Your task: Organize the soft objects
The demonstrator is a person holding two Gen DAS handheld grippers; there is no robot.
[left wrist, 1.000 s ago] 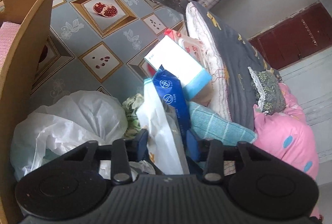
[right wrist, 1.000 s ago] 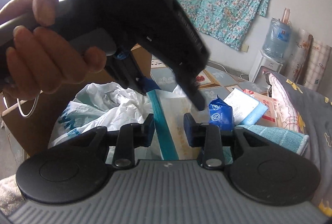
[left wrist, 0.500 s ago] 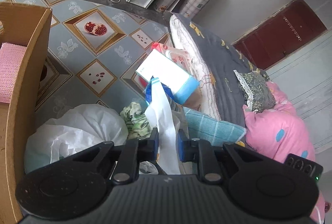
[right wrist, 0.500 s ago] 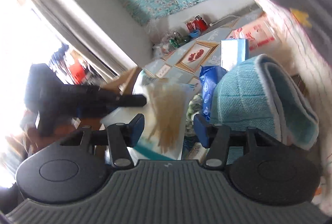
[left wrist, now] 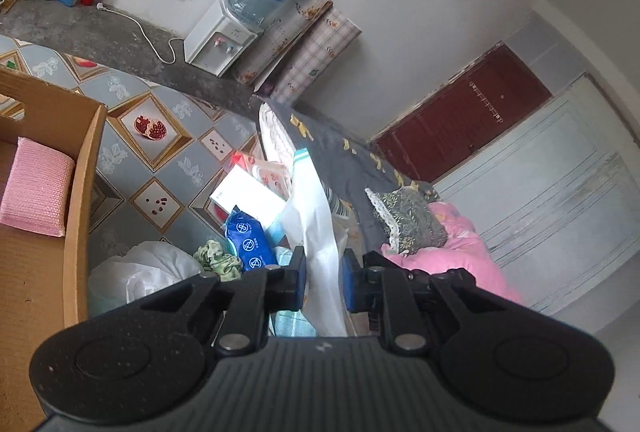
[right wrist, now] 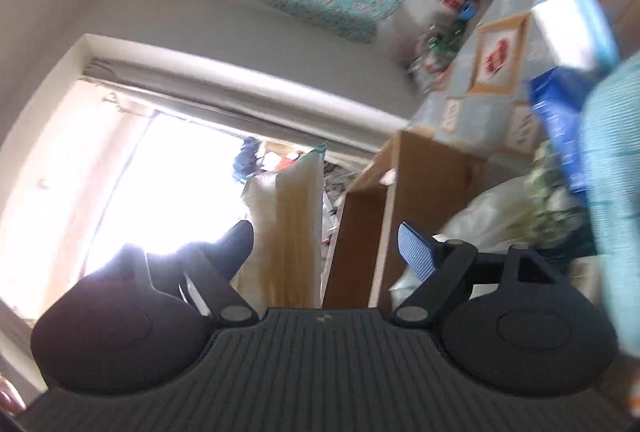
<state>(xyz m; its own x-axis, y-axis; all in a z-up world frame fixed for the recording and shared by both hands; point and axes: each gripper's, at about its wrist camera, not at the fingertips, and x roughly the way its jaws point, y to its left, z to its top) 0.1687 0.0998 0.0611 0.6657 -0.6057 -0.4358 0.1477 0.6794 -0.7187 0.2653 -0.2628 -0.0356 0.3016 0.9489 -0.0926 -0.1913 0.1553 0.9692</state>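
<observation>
Left gripper point(left wrist: 323, 282) lifted the packet point(left wrist: 316, 232); right jaws opening.

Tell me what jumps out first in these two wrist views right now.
The left gripper is shut on a tall white plastic packet standing up centre frame, above the heap of bags. At the left edge a cardboard box holds a pink pad. In the blurred right view, the right gripper is opening, with the packet between its jaws, untouched.

Showing: one cardboard box point(left wrist: 82, 192), one pink pad point(left wrist: 36, 188), one blue packet point(left wrist: 248, 236), two white bags point(left wrist: 316, 232), possibly more behind.
</observation>
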